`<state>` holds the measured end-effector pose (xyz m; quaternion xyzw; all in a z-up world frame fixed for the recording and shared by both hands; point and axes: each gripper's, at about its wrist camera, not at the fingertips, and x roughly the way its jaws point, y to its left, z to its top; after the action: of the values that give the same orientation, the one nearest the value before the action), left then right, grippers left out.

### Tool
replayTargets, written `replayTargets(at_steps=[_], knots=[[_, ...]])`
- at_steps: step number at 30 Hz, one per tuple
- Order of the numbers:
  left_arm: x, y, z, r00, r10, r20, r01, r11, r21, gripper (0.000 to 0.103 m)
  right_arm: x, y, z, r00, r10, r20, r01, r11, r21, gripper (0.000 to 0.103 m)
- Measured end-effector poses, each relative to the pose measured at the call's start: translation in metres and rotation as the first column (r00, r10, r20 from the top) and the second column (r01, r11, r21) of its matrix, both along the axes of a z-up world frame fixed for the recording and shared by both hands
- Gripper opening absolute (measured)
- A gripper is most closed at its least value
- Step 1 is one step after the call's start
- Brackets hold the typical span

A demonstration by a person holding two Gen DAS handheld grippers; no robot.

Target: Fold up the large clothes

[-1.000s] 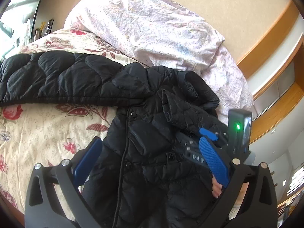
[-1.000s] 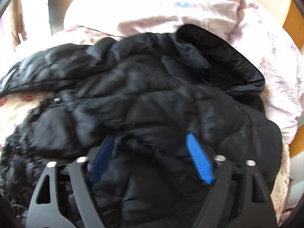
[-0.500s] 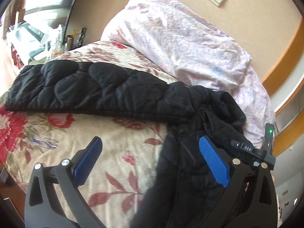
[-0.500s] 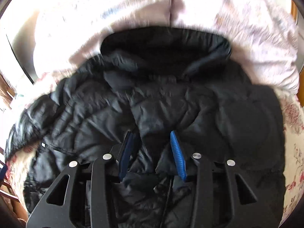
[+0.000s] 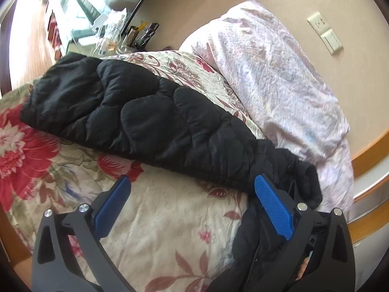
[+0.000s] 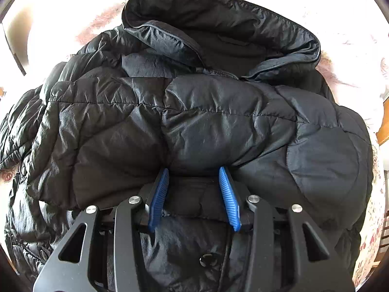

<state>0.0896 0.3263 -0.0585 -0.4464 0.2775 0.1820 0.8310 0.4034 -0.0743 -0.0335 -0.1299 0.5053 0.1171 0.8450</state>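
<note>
Pinching jacket [image 6: 206, 126] fold: right gripper [image 6: 195, 196] | left gripper [image 5: 192, 206] fingers wide apart, holding nothing

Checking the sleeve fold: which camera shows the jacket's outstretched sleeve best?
The left wrist view. The sleeve lies full length across the floral bedspread, cuff end included. The right wrist view shows mainly the jacket's body and hood; the outstretched sleeve is not clearly visible.

- You have no readable text, label, brand, number or sign in either wrist view.
</note>
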Motion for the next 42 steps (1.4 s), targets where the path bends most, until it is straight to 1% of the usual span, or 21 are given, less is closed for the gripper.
replayTargets(at_steps=[3,4,6,8,10,14,16,18,19,21,24,25,27,28,30,32,34,36,38,40,42], knots=[[0.005,0.012,-0.009,0.999,0.042,0.018,-0.041,0.996,-0.081,0.099,0.003,-0.002,0.0,1.0,0.002,-0.008,-0.002,1.0,0.017,0.045],[0.007,0.014,-0.012,0.998,0.05,0.022,-0.048,0.994,-0.103,0.096,0.004,-0.002,-0.001,1.0,0.003,-0.009,-0.003,1.0,0.019,0.046],[0.009,0.022,-0.02,0.997,0.078,0.006,-0.076,0.982,-0.171,0.085,0.005,-0.002,-0.001,1.0,0.006,-0.009,-0.005,1.0,0.021,0.046],[0.008,0.026,-0.025,0.995,0.099,0.003,-0.096,0.976,-0.196,0.082,0.005,-0.003,-0.001,1.0,0.004,-0.009,-0.003,1.0,0.024,0.046],[0.006,0.029,-0.026,0.992,0.127,0.007,-0.123,0.973,-0.196,0.08,0.004,-0.001,-0.001,1.0,0.001,-0.008,-0.001,1.0,0.022,0.046],[-0.004,0.044,-0.029,0.978,0.209,0.017,-0.2,0.954,-0.224,0.072,0.009,-0.007,0.0,1.0,0.004,-0.005,-0.004,1.0,0.026,0.046],[-0.006,0.052,-0.031,0.973,0.229,0.03,-0.217,0.949,-0.228,0.068,0.009,-0.008,0.0,1.0,0.003,-0.004,-0.002,1.0,0.028,0.046],[-0.007,0.059,-0.033,0.969,0.246,0.034,-0.233,0.947,-0.222,0.058,0.008,-0.007,0.0,1.0,0.003,-0.003,-0.003,1.0,0.028,0.046],[-0.008,0.062,-0.034,0.966,0.256,0.035,-0.242,0.944,-0.223,0.056,0.003,-0.006,0.001,1.0,0.003,-0.002,-0.003,1.0,0.029,0.046],[-0.012,0.067,-0.037,0.961,0.275,0.033,-0.26,0.937,-0.234,0.044,0.004,-0.007,0.001,1.0,0.007,-0.003,-0.006,0.999,0.033,0.046],[-0.018,0.073,-0.042,0.953,0.299,0.042,-0.277,0.921,-0.275,0.035,0.004,-0.01,0.002,1.0,0.009,-0.005,-0.009,0.999,0.034,0.046],[-0.02,0.075,-0.044,0.951,0.307,0.039,-0.284,0.915,-0.286,0.034,0.004,-0.01,0.002,1.0,0.01,-0.004,-0.01,0.999,0.032,0.046],[-0.022,0.078,-0.045,0.948,0.315,0.036,-0.291,0.91,-0.295,0.028,0.004,-0.009,0.002,1.0,0.009,-0.002,-0.009,1.0,0.026,0.046],[-0.022,0.079,-0.045,0.948,0.318,0.03,-0.296,0.91,-0.29,0.026,0.003,-0.008,0.003,1.0,0.011,0.0,-0.011,1.0,0.021,0.046],[-0.018,0.081,-0.041,0.951,0.308,0.021,-0.292,0.92,-0.262,0.017,0.002,-0.005,0.002,1.0,0.016,0.009,-0.016,1.0,0.002,0.046],[-0.014,0.082,-0.033,0.956,0.294,0.011,-0.284,0.931,-0.229,0.013,0.0,-0.001,0.001,0.999,0.029,0.018,-0.029,0.999,-0.031,0.046],[-0.009,0.082,-0.018,0.961,0.275,0.008,-0.269,0.946,-0.181,0.012,0.0,0.001,0.001,0.999,0.036,0.021,-0.035,0.998,-0.053,0.046],[-0.001,0.077,0.01,0.969,0.245,0.03,-0.24,0.965,-0.106,0.012,0.0,0.004,0.001,0.999,0.039,0.026,-0.037,0.997,-0.075,0.046],[0.007,0.069,0.038,0.975,0.209,0.068,-0.207,0.977,-0.042,0.012,0.0,0.007,0.001,0.998,0.043,0.038,-0.039,0.994,-0.105,0.046],[0.016,0.057,0.069,0.981,0.155,0.116,-0.159,0.987,0.023,0.012,-0.003,0.013,0.001,0.998,0.046,0.051,-0.04,0.992,-0.122,0.046],[0.024,0.042,0.096,0.983,0.099,0.154,-0.111,0.991,0.074,0.012,-0.006,0.016,0.002,0.998,0.043,0.048,-0.037,0.994,-0.103,0.046]])
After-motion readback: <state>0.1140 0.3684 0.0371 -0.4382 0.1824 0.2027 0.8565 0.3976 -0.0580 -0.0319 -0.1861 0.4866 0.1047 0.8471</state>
